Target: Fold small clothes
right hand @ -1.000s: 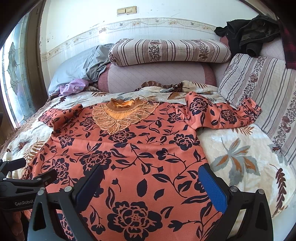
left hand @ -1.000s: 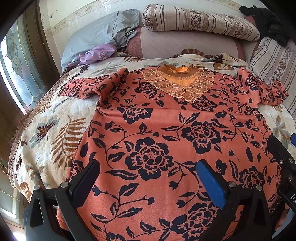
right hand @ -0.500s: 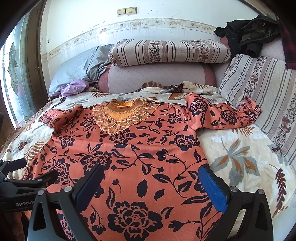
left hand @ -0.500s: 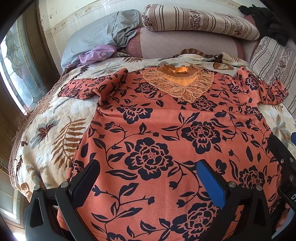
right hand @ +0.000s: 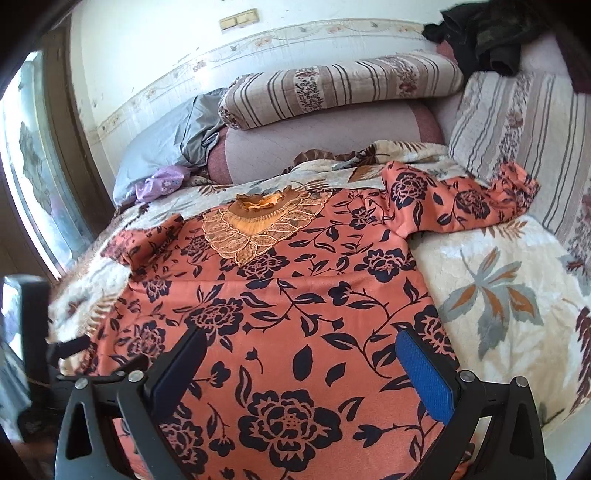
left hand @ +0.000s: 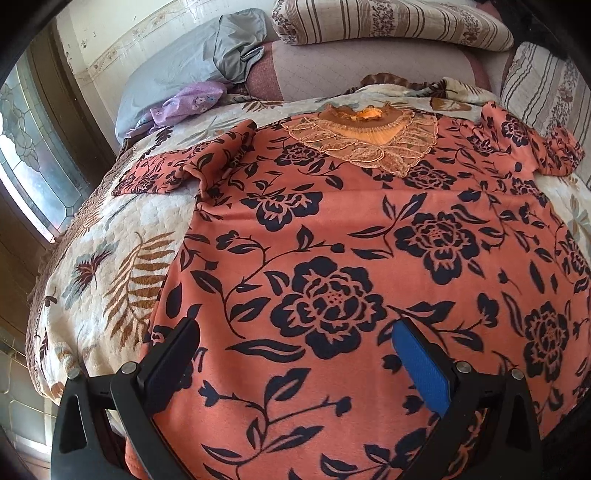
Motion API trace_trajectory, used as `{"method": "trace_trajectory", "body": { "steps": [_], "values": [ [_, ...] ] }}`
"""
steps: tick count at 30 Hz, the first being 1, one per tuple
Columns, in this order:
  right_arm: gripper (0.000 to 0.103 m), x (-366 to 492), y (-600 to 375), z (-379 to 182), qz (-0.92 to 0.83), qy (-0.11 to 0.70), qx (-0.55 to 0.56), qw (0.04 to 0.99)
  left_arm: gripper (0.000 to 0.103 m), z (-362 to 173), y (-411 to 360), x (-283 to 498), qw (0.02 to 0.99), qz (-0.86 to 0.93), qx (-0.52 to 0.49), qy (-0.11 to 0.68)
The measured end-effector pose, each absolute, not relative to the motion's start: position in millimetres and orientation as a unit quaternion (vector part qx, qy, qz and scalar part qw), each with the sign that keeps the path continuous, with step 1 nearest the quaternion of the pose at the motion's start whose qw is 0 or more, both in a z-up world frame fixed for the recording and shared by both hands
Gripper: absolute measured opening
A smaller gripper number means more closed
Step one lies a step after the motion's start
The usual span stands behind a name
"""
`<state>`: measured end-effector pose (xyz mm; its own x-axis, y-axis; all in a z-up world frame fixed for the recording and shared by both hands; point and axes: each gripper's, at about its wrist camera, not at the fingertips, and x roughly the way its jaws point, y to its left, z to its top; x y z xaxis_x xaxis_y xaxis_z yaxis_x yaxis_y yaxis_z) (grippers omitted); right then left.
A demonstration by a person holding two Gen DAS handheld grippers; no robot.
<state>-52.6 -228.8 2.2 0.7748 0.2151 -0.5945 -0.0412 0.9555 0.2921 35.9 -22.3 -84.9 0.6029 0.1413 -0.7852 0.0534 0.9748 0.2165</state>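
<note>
Nearest the left wrist camera, the left gripper (left hand: 295,350) stands with its jaws spread wide over the hem end of the floral top (left hand: 351,258); nothing lies between its fingers. Nearest the right wrist camera, the right gripper (right hand: 299,354) is likewise spread wide and holds nothing, poised above the same garment (right hand: 295,314) toward its right half. The left gripper's body (right hand: 35,332) appears, blurred, at the left edge of the right wrist view.

The floral top, orange with dark blue flowers, lies flat and face-up on the bedspread (left hand: 122,266), hem near and neckline far. Its lace collar panel (left hand: 369,140) sits at the far middle. The left sleeve (left hand: 184,166) lies crumpled outward on the bedspread; the right sleeve (right hand: 461,199) stretches right, its cuff touching the striped cushion (right hand: 517,125).

Beyond the collar, a mauve bolster (right hand: 332,140) carries a striped pillow (right hand: 340,88) on top. To the far left rest a grey pillow (left hand: 177,70) and a small purple cloth (left hand: 188,103). Dark clothing (right hand: 480,33) is piled at the far right. A patterned window (left hand: 26,155) borders the left.

No containers are visible in either view.
</note>
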Motion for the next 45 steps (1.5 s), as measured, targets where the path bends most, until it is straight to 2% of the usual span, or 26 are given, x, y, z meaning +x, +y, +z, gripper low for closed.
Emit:
{"method": "trace_trajectory", "body": {
  "steps": [4, 9, 12, 14, 16, 17, 25, 27, 28, 29, 30, 35, 41, 43, 45],
  "values": [
    [0.103, -35, -292, 17, 0.082, 0.309, 0.241, 0.916, 0.103, -82, -18, 56, 0.894, 0.024, 0.115, 0.432],
    [0.102, 11, -411, 25, 0.004, 0.277, 0.335, 0.901, 0.103, -72, -16, 87, 0.91, 0.013, 0.096, 0.402],
    [0.093, 45, -480, 15, -0.05, 0.273, 0.375, 0.884, 0.103, -94, -14, 111, 0.901, 0.007, 0.087, 0.425],
    [0.086, 71, -517, 3, -0.086, 0.288, 0.382, 0.874, 0.103, -120, -10, 122, 0.886, -0.001, 0.075, 0.457],
    [0.076, 97, -546, -9, -0.118, 0.302, 0.377, 0.867, 0.103, -121, 5, 121, 0.895, -0.016, 0.015, 0.446],
    [0.074, 109, -558, -15, -0.135, 0.31, 0.372, 0.864, 0.103, -121, 8, 122, 0.893, -0.021, 0.005, 0.449],
    [0.073, 208, -592, -57, -0.21, 0.373, 0.325, 0.843, 0.103, -123, 6, 121, 0.893, -0.025, 0.007, 0.449],
    [0.073, 217, -595, -57, -0.228, 0.367, 0.323, 0.842, 0.103, -124, 6, 122, 0.893, -0.027, 0.007, 0.449],
    [0.063, 222, -595, -56, -0.231, 0.37, 0.319, 0.841, 0.103, -124, 6, 123, 0.893, -0.028, 0.007, 0.449],
    [0.045, 227, -595, -54, -0.23, 0.378, 0.309, 0.841, 0.103, -124, 6, 122, 0.893, -0.028, 0.008, 0.448],
    [0.008, 232, -592, -52, -0.222, 0.389, 0.307, 0.839, 0.103, -124, 6, 122, 0.894, -0.029, 0.007, 0.447],
    [0.008, 237, -535, 25, -0.172, 0.346, 0.241, 0.89, 0.103, -123, 7, 122, 0.894, -0.032, 0.004, 0.448],
    [0.008, 213, -375, 158, 0.003, 0.256, 0.182, 0.949, 0.103, -119, 14, 123, 0.89, -0.044, -0.022, 0.454],
    [0.009, 196, -315, 181, 0.07, 0.236, 0.189, 0.95, 0.103, -117, 19, 123, 0.888, -0.051, -0.043, 0.455],
    [0.013, 184, -254, 179, 0.12, 0.245, 0.196, 0.942, 0.103, -116, 25, 123, 0.885, -0.06, -0.065, 0.457]
  ]
}}
